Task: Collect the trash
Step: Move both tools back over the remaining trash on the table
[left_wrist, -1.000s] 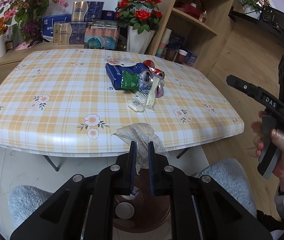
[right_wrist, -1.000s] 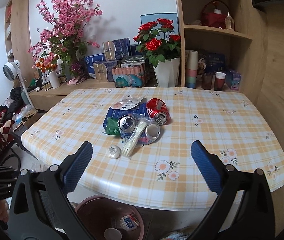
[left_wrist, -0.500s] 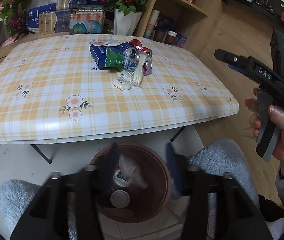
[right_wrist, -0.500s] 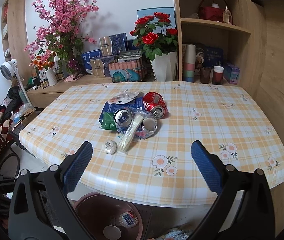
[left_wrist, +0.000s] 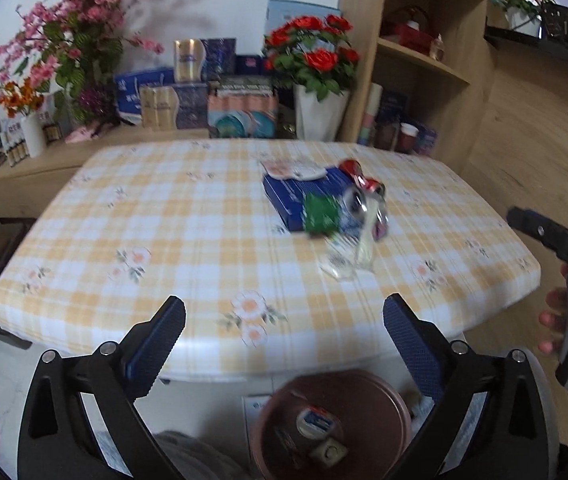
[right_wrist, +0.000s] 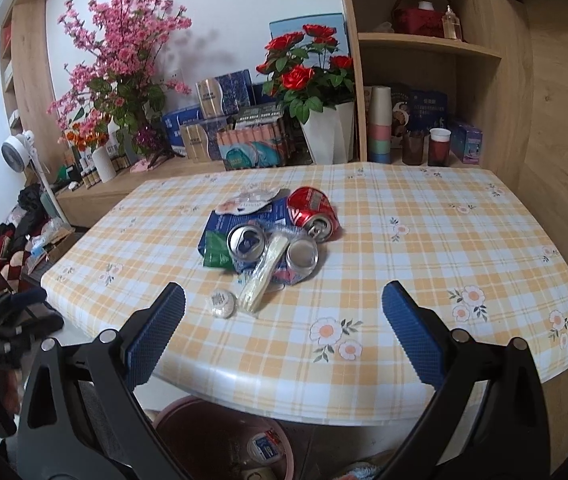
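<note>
A heap of trash lies mid-table: a blue packet (right_wrist: 244,220), a green wrapper (right_wrist: 215,251), a red crushed can (right_wrist: 312,212), two silver cans (right_wrist: 246,242), a wrapped plastic fork (right_wrist: 262,276) and a small round white piece (right_wrist: 222,303). The heap shows blurred in the left wrist view (left_wrist: 324,208). A brown bin (left_wrist: 330,426) with trash in it stands on the floor below the table's near edge, also in the right wrist view (right_wrist: 224,440). My left gripper (left_wrist: 284,340) is open and empty above the bin. My right gripper (right_wrist: 284,332) is open and empty over the near table edge.
The table (right_wrist: 444,264) has a yellow checked cloth. Behind it a low sideboard holds boxes (right_wrist: 224,96), pink blossoms (right_wrist: 124,60) and a white vase of red roses (right_wrist: 316,80). A wooden shelf unit (right_wrist: 424,80) with cups stands at the right. Clutter lies on the floor at left (right_wrist: 12,240).
My left gripper, shut on a clear plastic wrapper one second ago, has opened; the wrapper dropped toward the bin. The left view has tilted up toward the table. The right gripper moved slightly closer.
</note>
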The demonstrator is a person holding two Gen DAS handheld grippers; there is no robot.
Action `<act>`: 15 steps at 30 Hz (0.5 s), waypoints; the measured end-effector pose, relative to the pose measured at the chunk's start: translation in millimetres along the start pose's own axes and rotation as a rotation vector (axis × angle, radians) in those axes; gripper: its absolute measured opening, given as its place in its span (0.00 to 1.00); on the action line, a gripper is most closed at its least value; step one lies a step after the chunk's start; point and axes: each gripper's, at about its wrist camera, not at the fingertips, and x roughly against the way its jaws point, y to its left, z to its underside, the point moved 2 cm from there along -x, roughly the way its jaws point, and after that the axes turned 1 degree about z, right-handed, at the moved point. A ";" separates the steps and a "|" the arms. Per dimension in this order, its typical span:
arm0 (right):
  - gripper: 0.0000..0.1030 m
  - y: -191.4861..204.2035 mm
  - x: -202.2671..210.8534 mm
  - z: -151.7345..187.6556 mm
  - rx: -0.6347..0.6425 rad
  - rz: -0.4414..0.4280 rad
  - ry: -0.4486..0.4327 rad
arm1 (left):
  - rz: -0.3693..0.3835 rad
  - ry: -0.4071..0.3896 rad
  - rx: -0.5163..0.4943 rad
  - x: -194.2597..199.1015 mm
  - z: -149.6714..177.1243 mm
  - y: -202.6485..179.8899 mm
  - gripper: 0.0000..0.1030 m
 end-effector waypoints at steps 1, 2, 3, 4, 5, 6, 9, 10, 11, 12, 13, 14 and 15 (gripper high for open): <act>0.95 -1.6 -0.7 -1.4 -0.001 0.007 -0.002 | -0.020 -0.021 -0.001 1.5 -6.2 2.8 0.94; 0.95 -3.0 -1.4 -2.9 -0.003 0.012 -0.004 | -0.035 -0.039 -0.003 2.5 -11.4 5.3 0.94; 0.95 -4.4 -1.9 -3.8 -0.004 0.012 -0.006 | -0.044 -0.050 -0.004 2.6 -14.4 6.5 0.94; 0.95 -5.4 -2.5 -4.6 -0.006 0.012 -0.007 | -0.051 -0.061 -0.006 2.4 -18.0 8.3 0.94; 0.95 -6.6 -3.5 -5.3 -0.008 0.012 -0.006 | -0.055 -0.070 -0.007 2.3 -21.0 10.0 0.94; 0.95 -8.1 -5.4 -5.9 -0.010 0.018 -0.003 | -0.062 -0.079 -0.010 1.3 -24.5 11.9 0.94; 0.95 -12.1 -12.2 -6.4 -0.025 0.028 0.011 | -0.073 -0.092 -0.017 -3.2 -30.7 16.2 0.94; 0.95 -12.9 -13.9 -6.2 -0.030 0.030 0.014 | -0.073 -0.094 -0.018 -4.5 -31.3 16.9 0.94; 0.95 -13.9 -17.6 -6.3 -0.037 0.028 0.021 | -0.074 -0.097 -0.018 -6.1 -32.1 18.1 0.94; 0.95 -14.0 -20.3 -6.0 -0.040 0.024 0.027 | -0.076 -0.099 -0.018 -8.4 -33.4 19.7 0.94; 0.95 -14.0 -23.1 -6.0 -0.041 0.022 0.034 | -0.078 -0.100 -0.017 -10.8 -34.3 21.0 0.94; 0.95 -13.7 -27.8 -5.9 -0.040 0.022 0.044 | -0.079 -0.101 -0.015 -13.8 -35.4 23.0 0.94; 0.95 -13.2 -31.4 -5.9 -0.039 0.022 0.051 | -0.080 -0.101 -0.014 -15.5 -35.7 23.9 0.94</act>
